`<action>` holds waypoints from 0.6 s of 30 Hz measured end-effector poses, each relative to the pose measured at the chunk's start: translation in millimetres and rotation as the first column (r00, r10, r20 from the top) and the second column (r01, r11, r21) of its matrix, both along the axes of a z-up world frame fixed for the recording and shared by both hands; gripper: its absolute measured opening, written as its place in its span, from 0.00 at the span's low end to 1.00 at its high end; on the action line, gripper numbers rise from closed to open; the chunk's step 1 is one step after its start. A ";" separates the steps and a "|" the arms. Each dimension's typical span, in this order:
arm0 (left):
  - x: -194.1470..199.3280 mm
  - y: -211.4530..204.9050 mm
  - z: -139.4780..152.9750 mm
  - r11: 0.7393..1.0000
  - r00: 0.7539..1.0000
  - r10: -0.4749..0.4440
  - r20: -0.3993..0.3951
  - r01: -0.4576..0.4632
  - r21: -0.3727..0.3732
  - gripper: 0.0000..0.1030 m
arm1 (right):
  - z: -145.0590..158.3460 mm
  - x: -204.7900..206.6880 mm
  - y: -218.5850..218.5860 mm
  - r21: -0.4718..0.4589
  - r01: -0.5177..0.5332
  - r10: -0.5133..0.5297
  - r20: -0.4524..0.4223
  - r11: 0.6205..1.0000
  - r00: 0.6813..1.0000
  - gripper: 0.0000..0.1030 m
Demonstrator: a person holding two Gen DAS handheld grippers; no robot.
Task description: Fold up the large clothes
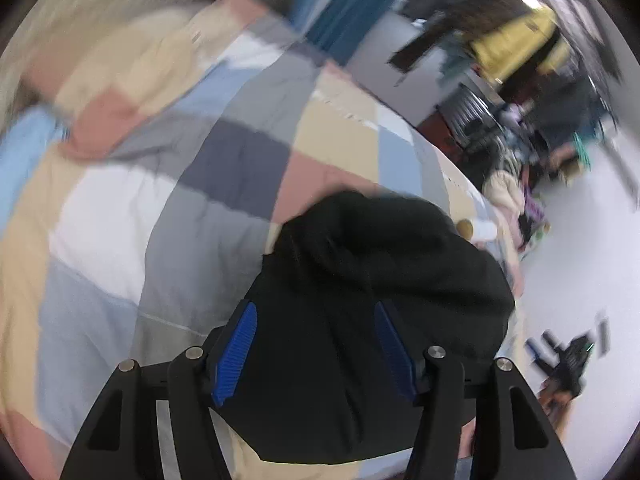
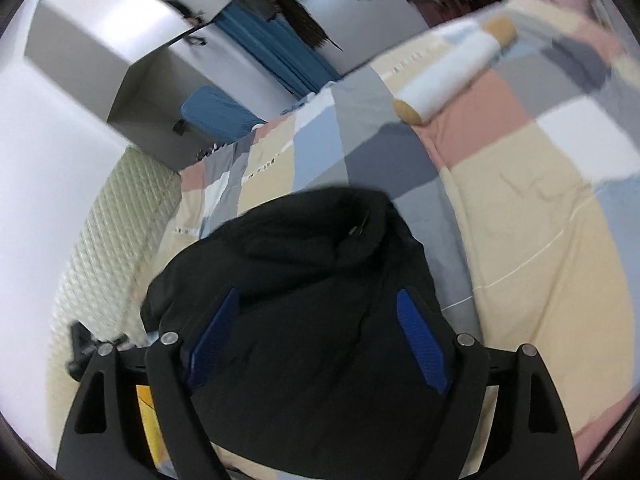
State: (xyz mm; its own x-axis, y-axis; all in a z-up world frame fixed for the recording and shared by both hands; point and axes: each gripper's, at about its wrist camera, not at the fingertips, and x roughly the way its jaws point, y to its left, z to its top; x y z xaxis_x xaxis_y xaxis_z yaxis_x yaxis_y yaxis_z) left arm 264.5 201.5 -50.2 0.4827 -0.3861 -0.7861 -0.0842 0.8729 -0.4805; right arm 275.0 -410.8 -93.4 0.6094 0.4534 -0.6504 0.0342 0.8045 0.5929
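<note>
A large black garment (image 1: 380,288) lies bunched on a patchwork bedspread (image 1: 160,184). My left gripper (image 1: 316,312) is open, its blue-padded fingers (image 1: 236,352) standing wide on either side of the black cloth. In the right wrist view the same black garment (image 2: 304,280) lies in a heap with a collar or zip edge showing near its top. My right gripper (image 2: 320,304) is open too, its fingers (image 2: 420,340) spread over the cloth. Whether the fingers touch the fabric is unclear. Both views are motion blurred.
A white bolster with tan ends (image 2: 452,76) lies across the bed (image 2: 520,200). A quilted headboard (image 2: 116,232) and a blue curtain (image 2: 276,56) stand to the left. The left wrist view shows white floor (image 1: 580,260) with clutter and hanging clothes (image 1: 516,40).
</note>
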 end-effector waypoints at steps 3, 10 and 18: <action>-7.9 -44.0 9.4 0.995 0.996 -0.070 0.056 0.066 0.079 0.60 | 8.9 -4.2 30.3 -0.078 -0.037 0.039 0.023 0.996 0.999 0.80; 1.8 -154.9 2.7 0.954 0.965 -0.200 0.169 0.152 0.260 0.60 | 7.6 -2.2 108.0 -0.240 -0.086 0.114 0.105 0.967 0.988 0.80; 20.2 -211.4 -38.2 0.897 0.939 -0.223 0.263 0.092 0.432 0.60 | -31.4 8.0 151.6 -0.387 -0.053 0.126 0.165 0.920 0.978 0.80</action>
